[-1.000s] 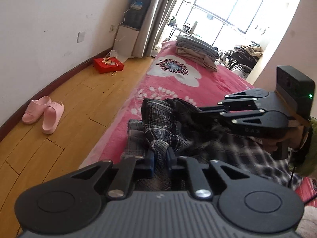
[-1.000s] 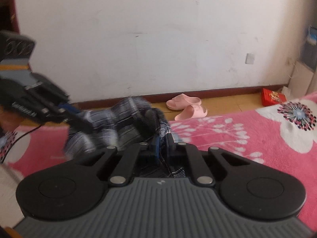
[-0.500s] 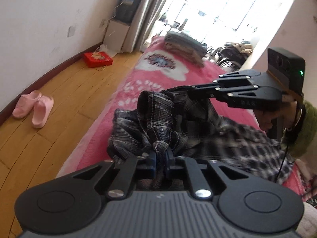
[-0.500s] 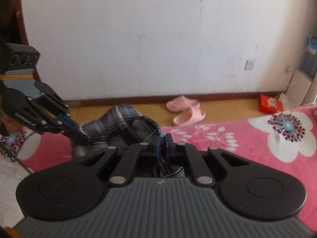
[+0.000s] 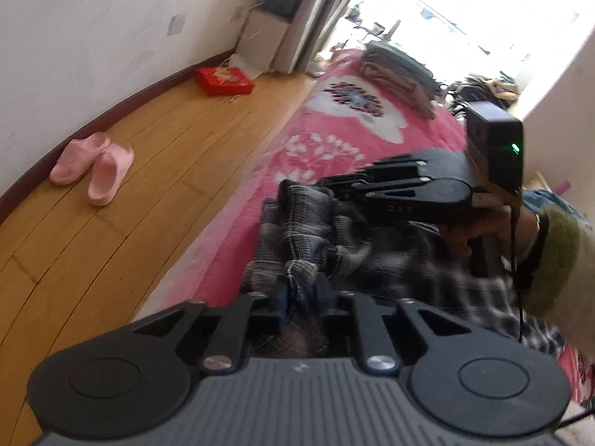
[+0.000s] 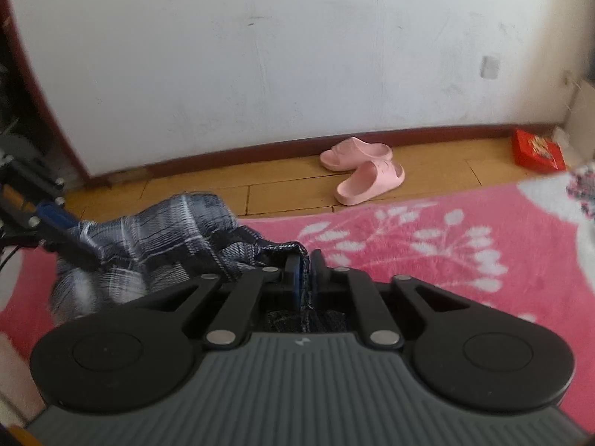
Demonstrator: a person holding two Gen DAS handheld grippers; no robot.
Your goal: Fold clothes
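Observation:
A dark plaid shirt (image 5: 308, 215) lies bunched on the pink flowered blanket (image 5: 334, 137) near the bed's left edge. My left gripper (image 5: 301, 290) sits low over it. Its jaws are opening, and a twist of the plaid cloth still stands loosely between them. My right gripper (image 6: 305, 260) pinches a thin edge of the shirt (image 6: 156, 230), and its jaws are opening slightly. In the left wrist view the right gripper (image 5: 323, 186) reaches in from the right, its tips on the shirt's far fold. The left gripper (image 6: 85, 256) shows at the left edge of the right wrist view.
A stack of folded clothes (image 5: 398, 70) lies at the bed's far end. Pink slippers (image 5: 93, 167) and a red box (image 5: 225, 81) are on the wooden floor by the white wall. A hand in a green fuzzy cuff (image 5: 550, 260) holds the right gripper.
Both grippers came down toward the bed with the shirt, and the right one swept sideways. The left fingers have spread apart around the cloth they pinched before.

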